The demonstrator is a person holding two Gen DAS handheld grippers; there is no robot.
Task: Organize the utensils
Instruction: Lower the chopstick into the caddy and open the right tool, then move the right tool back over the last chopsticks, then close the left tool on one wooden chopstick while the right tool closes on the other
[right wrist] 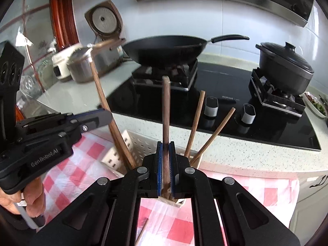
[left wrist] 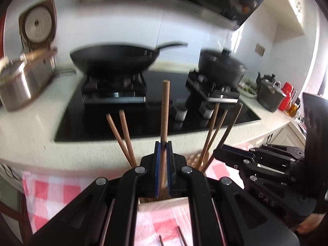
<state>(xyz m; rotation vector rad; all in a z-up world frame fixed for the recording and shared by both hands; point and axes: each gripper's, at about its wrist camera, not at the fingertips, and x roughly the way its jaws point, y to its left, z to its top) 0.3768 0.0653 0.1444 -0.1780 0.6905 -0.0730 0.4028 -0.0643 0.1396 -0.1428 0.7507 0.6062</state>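
Observation:
In the left wrist view my left gripper [left wrist: 163, 146] is shut on an upright light wooden chopstick [left wrist: 165, 112]. Its lower end goes down into a pale holder [left wrist: 164, 202] below the jaws. More chopsticks [left wrist: 123, 137] lean out of the holder on both sides. In the right wrist view my right gripper [right wrist: 165, 146] is shut on a darker chopstick [right wrist: 166, 110] over the same holder [right wrist: 171, 202]. The left gripper [right wrist: 92, 119] shows at the left there, with its chopstick [right wrist: 102, 102]. The right gripper [left wrist: 231, 153] shows at the right of the left view.
A white perforated basket [right wrist: 133, 143] stands behind the holder on a red-and-white checked cloth [right wrist: 256, 188]. Loose chopsticks [left wrist: 182, 236] lie on the cloth. Behind is a counter with a black hob [right wrist: 235, 112], a wok [right wrist: 164, 49], a lidded pot [right wrist: 287, 65] and an open rice cooker [right wrist: 104, 20].

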